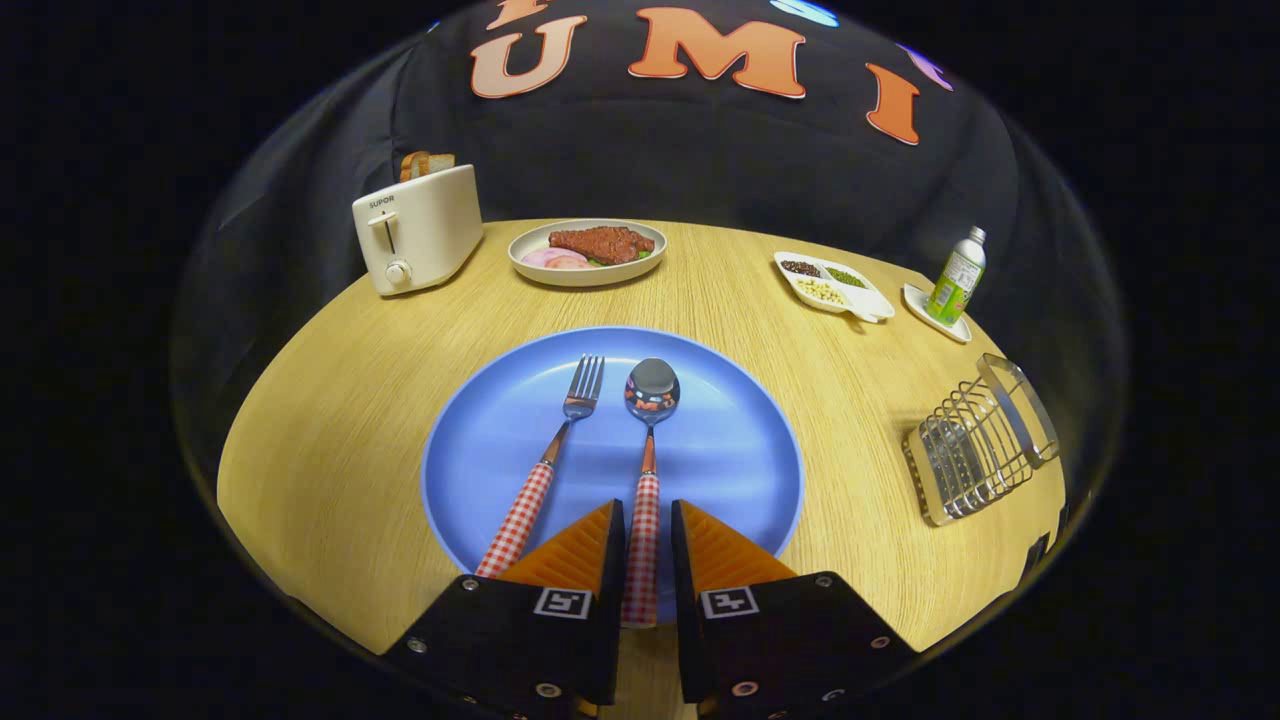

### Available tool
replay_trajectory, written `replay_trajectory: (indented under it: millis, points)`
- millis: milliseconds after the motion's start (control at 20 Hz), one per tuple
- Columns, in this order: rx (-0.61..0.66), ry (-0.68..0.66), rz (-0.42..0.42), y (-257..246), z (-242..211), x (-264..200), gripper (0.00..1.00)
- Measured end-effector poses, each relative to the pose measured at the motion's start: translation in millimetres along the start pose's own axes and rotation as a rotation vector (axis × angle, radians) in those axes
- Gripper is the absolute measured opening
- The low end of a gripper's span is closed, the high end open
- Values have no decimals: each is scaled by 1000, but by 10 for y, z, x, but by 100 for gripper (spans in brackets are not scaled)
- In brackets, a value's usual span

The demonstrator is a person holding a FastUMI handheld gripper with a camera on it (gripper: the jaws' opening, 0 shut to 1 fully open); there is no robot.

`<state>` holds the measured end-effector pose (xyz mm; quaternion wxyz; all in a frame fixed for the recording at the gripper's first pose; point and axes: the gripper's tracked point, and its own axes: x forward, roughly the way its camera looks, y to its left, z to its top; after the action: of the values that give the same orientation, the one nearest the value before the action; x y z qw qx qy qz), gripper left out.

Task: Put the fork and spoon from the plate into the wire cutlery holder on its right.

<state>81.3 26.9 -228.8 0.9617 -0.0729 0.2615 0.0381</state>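
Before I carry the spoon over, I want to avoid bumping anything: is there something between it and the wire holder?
Nothing visible blocks the way. The claw has a finger on each side of the spoon handle on the blue plate. Between the plate and the wire holder lies only bare table. The fork lies on the other side.

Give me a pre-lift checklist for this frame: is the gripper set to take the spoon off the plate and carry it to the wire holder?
1. Spoon handle lies between the gripper fingers: ok.
2. Both fingers pressing on the handle: cannot tell; they sit very close on either side.
3. Fork clear of the fingers: not ok; its handle end runs close under the left finger.
4. Blue plate flat on the table: ok.
5. Wire cutlery holder upright and open: cannot tell; it looks tipped on its side.
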Motion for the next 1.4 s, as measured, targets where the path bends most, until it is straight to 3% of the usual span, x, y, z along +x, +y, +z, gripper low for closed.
replay_trajectory:
  millis: [200, 400, 600, 850, 1100, 1400]
  points:
    - [41, 3, 7, -23, 26, -3, 13]
    - [80, 10, 33, -107, 144, -104, 7]
    - [119, 23, 84, -260, 335, -284, 7]
    - [57, 41, 112, -694, 598, -626, 7]
    - [-7, 71, 82, -1399, 842, -1005, 7]
    - [-72, 212, 97, -2024, 785, -1374, 7]
